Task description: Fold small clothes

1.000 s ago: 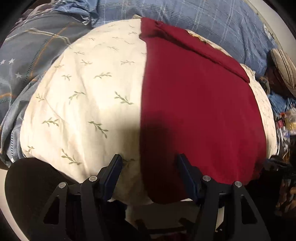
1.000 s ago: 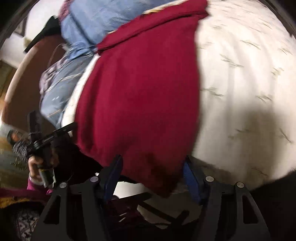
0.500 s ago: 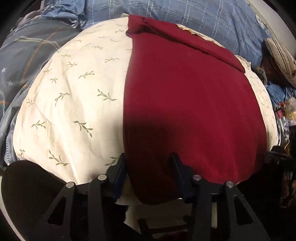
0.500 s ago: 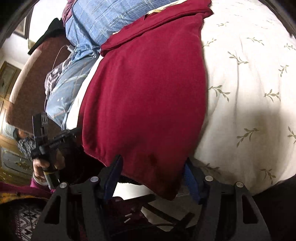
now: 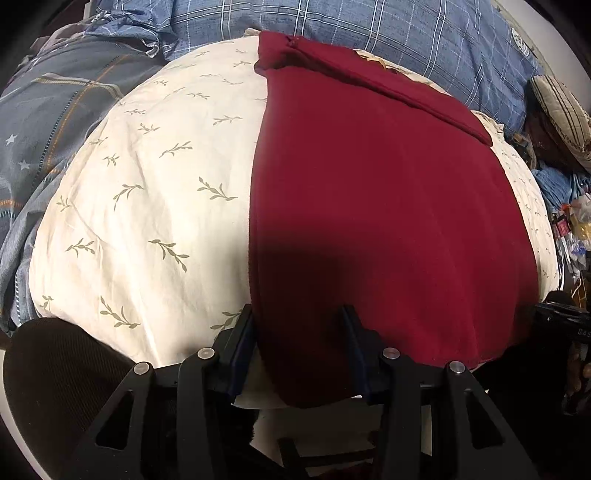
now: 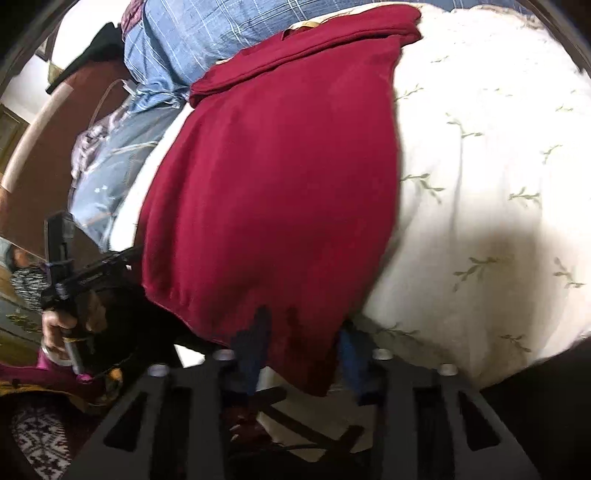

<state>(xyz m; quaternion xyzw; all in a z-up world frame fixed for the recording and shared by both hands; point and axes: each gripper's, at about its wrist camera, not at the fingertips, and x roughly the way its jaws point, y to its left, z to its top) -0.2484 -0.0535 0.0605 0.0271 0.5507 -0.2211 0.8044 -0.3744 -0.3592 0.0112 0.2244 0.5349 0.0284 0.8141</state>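
Nearest to us, the left tool (image 5: pixel 299 332) straddles the near left corner of the dark red garment (image 5: pixel 388 206), its fingers on either side of the hem; they have drawn in, but we cannot tell whether the pads press the cloth yet. The right tool (image 6: pixel 303 343) sits at the near right corner, its jaws just closed in and now pinching the hem between them. So each corner lies directly at its own tool, neither hand nearer than the other. From there the garment runs straight away from us, long axis pointing to the far edge, flat on the cream leaf-print bedding (image 5: pixel 147 206). Its far end is already turned over in a band, just short of the blue plaid pillow (image 5: pixel 369 26). We judge the coming fold carries the near hem away toward that band.
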